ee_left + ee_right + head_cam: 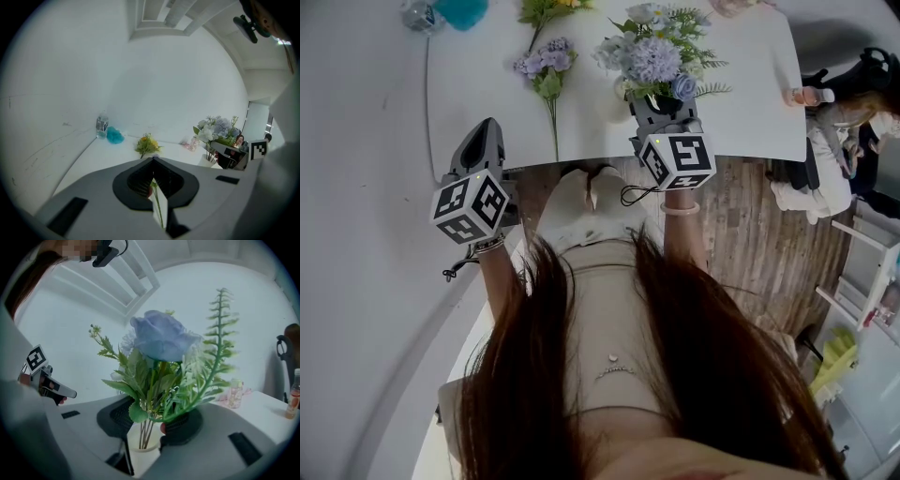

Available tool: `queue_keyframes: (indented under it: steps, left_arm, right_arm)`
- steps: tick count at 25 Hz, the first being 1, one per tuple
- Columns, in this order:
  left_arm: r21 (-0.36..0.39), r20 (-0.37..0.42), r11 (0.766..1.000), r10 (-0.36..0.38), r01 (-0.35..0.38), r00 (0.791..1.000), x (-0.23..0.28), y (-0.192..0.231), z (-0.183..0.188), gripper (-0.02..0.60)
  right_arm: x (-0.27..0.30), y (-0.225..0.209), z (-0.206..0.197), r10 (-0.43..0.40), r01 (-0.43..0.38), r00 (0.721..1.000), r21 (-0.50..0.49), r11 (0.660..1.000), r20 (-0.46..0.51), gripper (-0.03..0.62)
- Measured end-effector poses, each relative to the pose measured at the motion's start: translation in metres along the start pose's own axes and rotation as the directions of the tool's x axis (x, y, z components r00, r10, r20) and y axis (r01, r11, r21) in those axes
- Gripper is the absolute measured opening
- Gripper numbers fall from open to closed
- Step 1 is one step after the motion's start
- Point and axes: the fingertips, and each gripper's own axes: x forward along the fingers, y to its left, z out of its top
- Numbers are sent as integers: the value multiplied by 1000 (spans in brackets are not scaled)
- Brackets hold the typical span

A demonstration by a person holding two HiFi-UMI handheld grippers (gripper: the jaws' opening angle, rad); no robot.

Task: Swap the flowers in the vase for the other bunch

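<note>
A white vase [140, 446] holds a bouquet [161, 336] of blue and white flowers with fern sprigs, standing near the table's front edge [654, 56]. My right gripper [150, 420] reaches in level, its jaws either side of the stems just above the vase rim, and the pads stand off the stems. A purple bunch [546, 67] lies flat on the table, stem toward me, and a yellow bunch [546, 9] lies behind it. My left gripper [487, 127] hovers off the table's left front corner, shut and holding nothing. A green stem [158, 206] shows through the slit under its jaws.
The white table [750, 112] ends right at my grippers. A water bottle [102, 125] and a teal puff [115, 136] sit at the far left corner. A small pink bottle [234, 392] and another bottle [811, 95] stand at the right. A person [853, 112] sits beyond the right edge.
</note>
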Motion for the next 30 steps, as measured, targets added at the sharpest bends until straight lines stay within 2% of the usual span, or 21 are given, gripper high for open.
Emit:
queue_keyframes:
  steps: [8,30]
  left_arm:
    - [3,3,1000,-16,16,1000,-3,0,-2,3]
    - [47,-7,993,-104,104,995,3,-18,4,5]
  right_arm:
    - [-2,6,-18,-2,1,997,-9,1000,-78,154]
    - [-15,8,-40,-3,15,975,50,999,-224,224]
